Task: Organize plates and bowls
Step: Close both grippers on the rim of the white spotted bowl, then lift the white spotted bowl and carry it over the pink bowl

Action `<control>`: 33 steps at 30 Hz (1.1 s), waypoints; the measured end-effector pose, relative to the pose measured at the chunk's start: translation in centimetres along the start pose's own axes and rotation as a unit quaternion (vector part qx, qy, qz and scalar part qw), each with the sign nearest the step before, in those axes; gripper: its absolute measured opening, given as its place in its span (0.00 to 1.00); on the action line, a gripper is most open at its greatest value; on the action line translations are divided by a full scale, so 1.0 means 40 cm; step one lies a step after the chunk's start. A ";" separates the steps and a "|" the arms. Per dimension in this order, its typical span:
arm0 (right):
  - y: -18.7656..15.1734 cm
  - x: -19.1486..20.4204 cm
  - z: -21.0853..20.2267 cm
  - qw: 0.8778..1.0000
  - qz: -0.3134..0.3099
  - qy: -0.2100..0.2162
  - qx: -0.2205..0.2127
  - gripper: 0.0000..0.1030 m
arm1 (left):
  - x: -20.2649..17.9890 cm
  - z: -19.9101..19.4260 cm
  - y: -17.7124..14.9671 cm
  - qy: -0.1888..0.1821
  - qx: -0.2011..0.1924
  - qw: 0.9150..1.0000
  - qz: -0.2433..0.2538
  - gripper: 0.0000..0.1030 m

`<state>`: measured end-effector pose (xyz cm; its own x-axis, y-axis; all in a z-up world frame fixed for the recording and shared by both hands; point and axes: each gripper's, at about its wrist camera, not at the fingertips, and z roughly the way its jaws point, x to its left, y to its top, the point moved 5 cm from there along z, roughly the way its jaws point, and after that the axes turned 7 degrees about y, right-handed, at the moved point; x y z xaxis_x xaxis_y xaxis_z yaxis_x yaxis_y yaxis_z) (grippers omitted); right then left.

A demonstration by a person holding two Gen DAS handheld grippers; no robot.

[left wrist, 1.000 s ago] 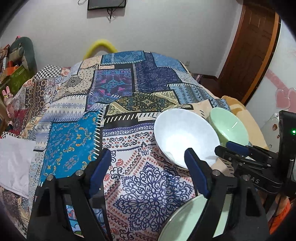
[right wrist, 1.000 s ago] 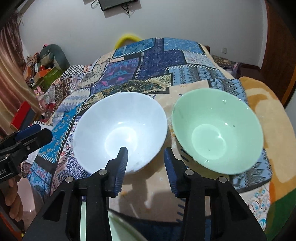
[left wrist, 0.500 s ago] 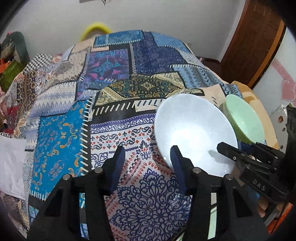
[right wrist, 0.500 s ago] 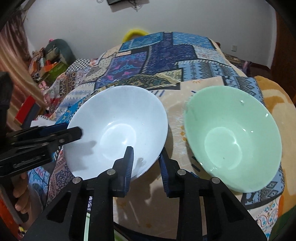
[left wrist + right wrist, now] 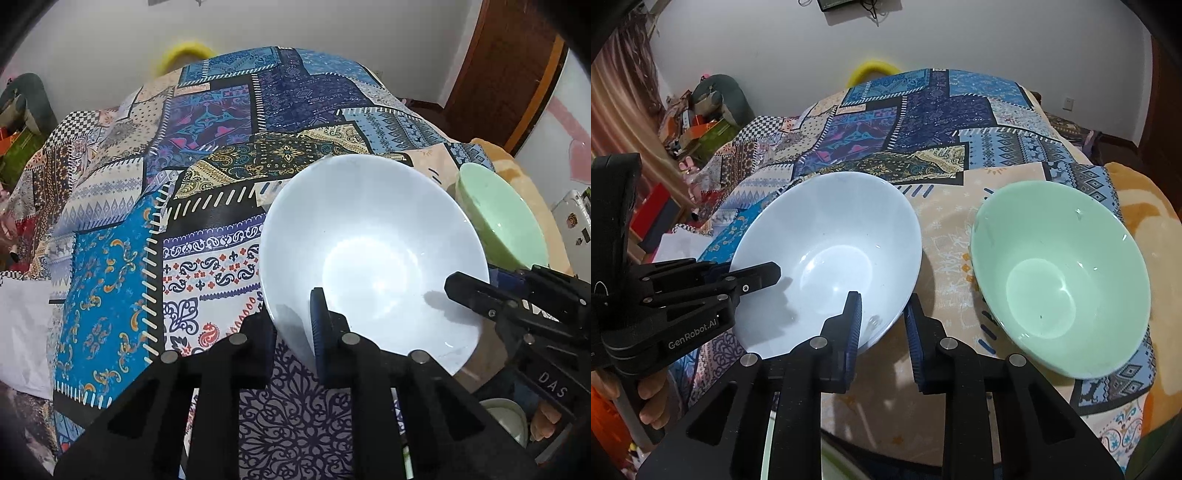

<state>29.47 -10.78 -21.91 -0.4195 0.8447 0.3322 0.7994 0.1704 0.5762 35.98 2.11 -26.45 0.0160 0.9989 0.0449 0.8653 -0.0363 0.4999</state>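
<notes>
The white bowl (image 5: pixel 827 258) sits mouth-up on the patchwork quilt (image 5: pixel 923 110), tipped slightly toward me, just left of the green bowl (image 5: pixel 1060 280), also upright. My left gripper (image 5: pixel 295 325) pinches the white bowl's near-left rim, one finger inside, one outside. My right gripper (image 5: pixel 882 321) straddles its near-right rim, fingers narrowly apart; I cannot tell whether they clamp it.

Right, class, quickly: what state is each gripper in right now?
Left gripper: shut on the white bowl, clamping its rim.
Right gripper: astride the same bowl's rim; cannot tell whether it is clamped yet.
</notes>
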 end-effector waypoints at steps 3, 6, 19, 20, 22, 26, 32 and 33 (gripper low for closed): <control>-0.003 0.010 -0.014 1.000 -0.003 -0.003 -0.003 0.21 | 0.000 -0.015 -0.006 -0.004 0.000 1.000 -0.003 0.16; -0.004 0.024 -0.037 1.000 -0.007 -0.004 -0.009 0.21 | -0.001 -0.037 -0.015 -0.006 -0.003 1.000 -0.006 0.16; -0.012 0.104 -0.160 0.999 -0.025 -0.002 -0.046 0.21 | 0.004 -0.206 -0.054 -0.015 -0.038 0.999 -0.020 0.16; -0.013 0.112 -0.168 0.998 -0.027 -0.002 -0.048 0.21 | 0.005 -0.220 -0.057 -0.015 -0.041 0.999 -0.020 0.16; -0.017 0.129 -0.187 0.998 -0.031 -0.001 -0.054 0.21 | 0.008 -0.250 -0.066 -0.017 -0.048 0.998 -0.022 0.16; -0.023 0.160 -0.211 0.997 -0.038 0.004 -0.061 0.21 | 0.016 -0.307 -0.088 -0.016 -0.059 0.998 -0.028 0.16; -0.042 0.211 -0.236 0.996 -0.052 0.013 -0.066 0.21 | 0.041 -0.386 -0.132 -0.011 -0.076 0.996 -0.038 0.16; -0.046 0.217 -0.239 0.996 -0.053 0.014 -0.067 0.21 | 0.047 -0.398 -0.141 -0.010 -0.079 0.996 -0.040 0.16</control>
<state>20.26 -8.59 -12.95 -0.5126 0.8102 0.2842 0.6859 0.1873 0.7032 23.15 3.70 -15.40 -0.0398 0.9991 -0.0167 0.7749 0.0414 0.6307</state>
